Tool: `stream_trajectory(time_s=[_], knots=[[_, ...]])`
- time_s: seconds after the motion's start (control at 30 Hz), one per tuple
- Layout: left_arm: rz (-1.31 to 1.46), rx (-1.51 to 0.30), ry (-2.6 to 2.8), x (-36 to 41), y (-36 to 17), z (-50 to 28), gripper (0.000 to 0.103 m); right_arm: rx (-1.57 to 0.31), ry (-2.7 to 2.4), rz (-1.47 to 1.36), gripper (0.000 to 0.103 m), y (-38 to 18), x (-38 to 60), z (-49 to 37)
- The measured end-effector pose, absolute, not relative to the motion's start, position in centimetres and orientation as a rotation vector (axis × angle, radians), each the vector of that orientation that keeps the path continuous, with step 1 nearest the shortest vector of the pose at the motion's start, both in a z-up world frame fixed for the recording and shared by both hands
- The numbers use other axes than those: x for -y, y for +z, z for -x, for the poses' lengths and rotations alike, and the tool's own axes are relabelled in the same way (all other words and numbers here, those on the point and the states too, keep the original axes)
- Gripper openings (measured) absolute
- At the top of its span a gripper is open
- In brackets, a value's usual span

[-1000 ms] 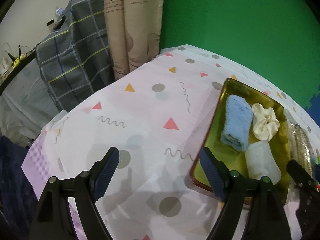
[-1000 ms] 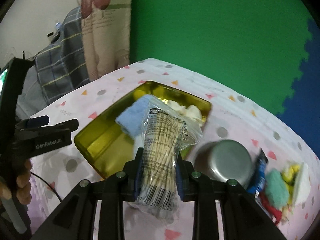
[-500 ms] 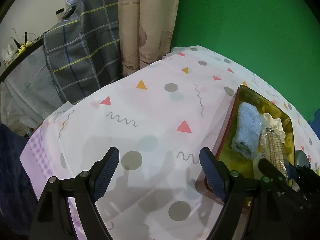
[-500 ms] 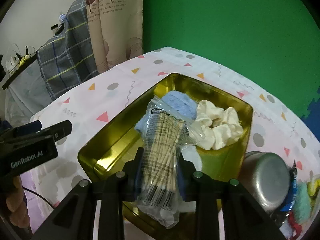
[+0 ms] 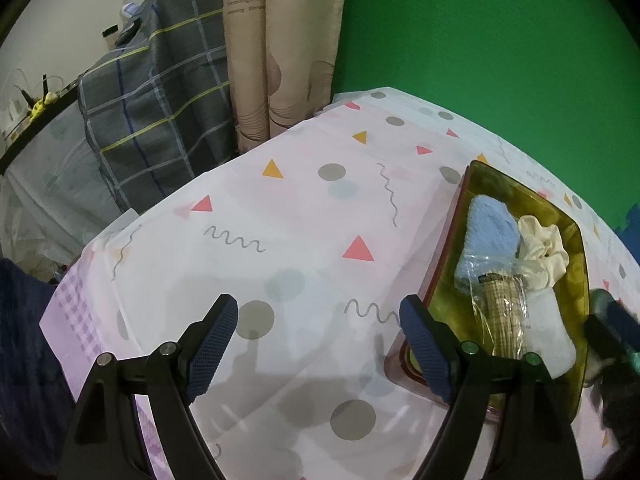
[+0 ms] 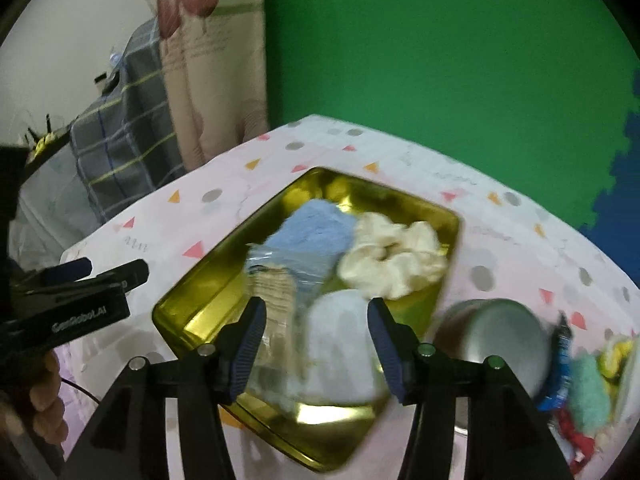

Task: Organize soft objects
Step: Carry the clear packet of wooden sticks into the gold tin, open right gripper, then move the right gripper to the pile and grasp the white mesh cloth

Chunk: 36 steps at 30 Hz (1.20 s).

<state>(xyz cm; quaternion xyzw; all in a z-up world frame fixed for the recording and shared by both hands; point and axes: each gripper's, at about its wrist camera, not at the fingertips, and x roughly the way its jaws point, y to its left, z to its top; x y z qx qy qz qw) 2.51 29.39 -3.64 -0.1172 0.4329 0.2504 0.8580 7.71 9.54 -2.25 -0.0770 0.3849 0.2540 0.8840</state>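
Observation:
A gold tin tray (image 6: 192,312) (image 5: 580,344) holds a blue rolled towel (image 6: 316,228) (image 5: 486,236), a cream scrunchie (image 6: 394,260) (image 5: 544,248), a white rolled towel (image 6: 340,344) (image 5: 548,332) and a clear bag of cotton swabs (image 6: 276,292) (image 5: 498,312). My right gripper (image 6: 316,340) is open and empty just above the tray's near end, the swab bag lying below its left finger. My left gripper (image 5: 316,344) is open and empty over the tablecloth, its right finger by the tray's left rim.
A steel bowl (image 6: 492,340) stands right of the tray. Several soft items, teal, yellow and red, lie at the far right (image 6: 588,388). The patterned tablecloth (image 5: 288,240) drops off at the left edge. A plaid cloth (image 5: 160,112) and curtains (image 5: 280,48) hang behind.
My right gripper opened and let go of the swab bag, which now lies in the tray on the towels. The gripper has drawn back a little. The left gripper barely moved.

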Motion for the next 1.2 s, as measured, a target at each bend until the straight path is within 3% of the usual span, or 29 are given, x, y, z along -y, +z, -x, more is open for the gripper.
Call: stream_trajectory(time_s=[0.3,0.57,1.03,1.2], knots=[[0.188,-0.902,0.502,-27.7,-3.5,-2.8,0.081,-0.74,0.283,0.083,0.055,0.2,3.9,-8.1],[0.126,-0.896,0.465,-25.7,-3.4,-3.0,0.082,-0.777,0.033,0.063,0.063,-1.3,14.1,-10.5],[0.019,-0.888,0.403,-22.7,-3.8,-3.4,0.084,-0.832,0.001,-0.006,0.069,-6.3,19.7,-12.7],[0.003,-0.883,0.396,-21.8,-3.6,-3.4,0.084,-0.801,0.057,-0.079,0.062,-6.1,21.3,-11.3]])
